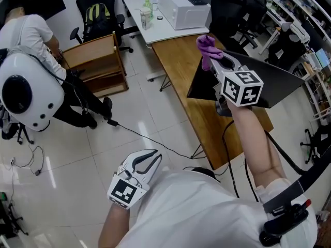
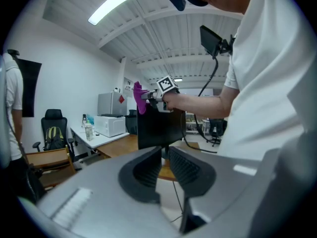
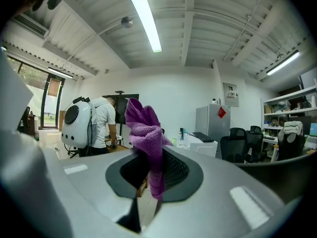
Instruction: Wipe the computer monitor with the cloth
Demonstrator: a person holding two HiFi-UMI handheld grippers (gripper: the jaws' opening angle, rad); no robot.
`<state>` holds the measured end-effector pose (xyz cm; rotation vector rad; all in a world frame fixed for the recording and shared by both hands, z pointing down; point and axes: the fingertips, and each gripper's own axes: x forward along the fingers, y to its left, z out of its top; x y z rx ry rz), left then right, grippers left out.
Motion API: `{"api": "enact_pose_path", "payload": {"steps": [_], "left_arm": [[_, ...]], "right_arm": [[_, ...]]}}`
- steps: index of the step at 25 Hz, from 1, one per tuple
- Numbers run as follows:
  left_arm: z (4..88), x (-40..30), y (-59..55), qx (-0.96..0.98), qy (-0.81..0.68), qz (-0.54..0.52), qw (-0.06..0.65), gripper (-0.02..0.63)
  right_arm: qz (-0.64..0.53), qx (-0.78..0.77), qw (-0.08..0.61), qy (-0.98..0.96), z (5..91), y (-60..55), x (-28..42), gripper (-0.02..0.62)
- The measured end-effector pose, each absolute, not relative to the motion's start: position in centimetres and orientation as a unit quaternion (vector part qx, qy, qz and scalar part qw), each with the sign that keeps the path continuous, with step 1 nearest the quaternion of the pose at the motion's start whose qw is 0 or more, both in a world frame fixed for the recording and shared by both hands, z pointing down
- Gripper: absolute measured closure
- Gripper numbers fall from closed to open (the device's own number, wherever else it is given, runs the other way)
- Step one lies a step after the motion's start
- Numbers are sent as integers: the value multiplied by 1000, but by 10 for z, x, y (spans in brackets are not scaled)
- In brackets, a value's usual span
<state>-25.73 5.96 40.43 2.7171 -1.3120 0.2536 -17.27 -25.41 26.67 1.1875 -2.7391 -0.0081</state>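
Observation:
The black monitor [image 1: 269, 84] stands on the wooden desk [image 1: 178, 61]; its dark back shows in the left gripper view as the monitor [image 2: 161, 128]. My right gripper [image 1: 213, 56] is held above the monitor's upper left corner, shut on a purple cloth [image 1: 207, 46] that bunches up past the jaws. In the right gripper view the purple cloth [image 3: 146, 133] is pinched between the jaws and rises above them. My left gripper [image 1: 147, 161] hangs low near my body over the floor, jaws nearly together with nothing in them.
A white table [image 1: 155, 30] behind the desk carries a printer [image 1: 181, 6] and a bottle [image 1: 146, 17]. A person with a white backpack [image 1: 26, 94] stands at left by a wooden cabinet [image 1: 98, 66]. Black chairs [image 1: 235, 12] and cables [image 1: 150, 138] are around.

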Motion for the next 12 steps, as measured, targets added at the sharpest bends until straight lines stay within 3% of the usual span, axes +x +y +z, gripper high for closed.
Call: {"api": "enact_pose_path", "payload": {"steps": [12], "left_arm": [[406, -254, 64, 895, -429, 97, 74, 535]], "right_arm": [[-3, 402, 124, -907, 338, -249, -176, 548]]}}
